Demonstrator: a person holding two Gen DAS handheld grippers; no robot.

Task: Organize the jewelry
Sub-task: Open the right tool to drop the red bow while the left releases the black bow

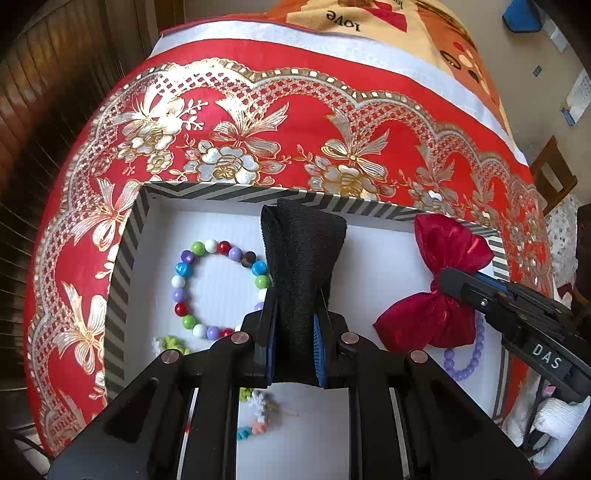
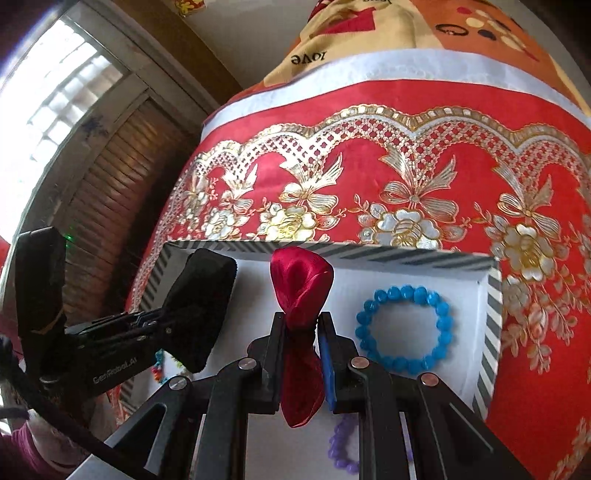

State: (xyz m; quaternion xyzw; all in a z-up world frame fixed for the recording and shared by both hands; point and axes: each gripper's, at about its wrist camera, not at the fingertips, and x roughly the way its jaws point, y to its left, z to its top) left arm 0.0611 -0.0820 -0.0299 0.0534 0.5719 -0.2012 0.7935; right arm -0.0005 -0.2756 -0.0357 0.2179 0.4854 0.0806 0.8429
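My left gripper is shut on a black fabric bow and holds it above the white box with the striped rim. My right gripper is shut on a red satin bow, also above the box; this bow shows in the left wrist view too. The black bow appears at the left of the right wrist view. In the box lie a multicoloured bead bracelet, a blue bead bracelet, a purple bead bracelet and small flower pieces.
The box stands on a red tablecloth with gold flowers. A white strip and an orange printed cloth lie beyond it. A wooden shutter is at the left and a wooden chair at the right.
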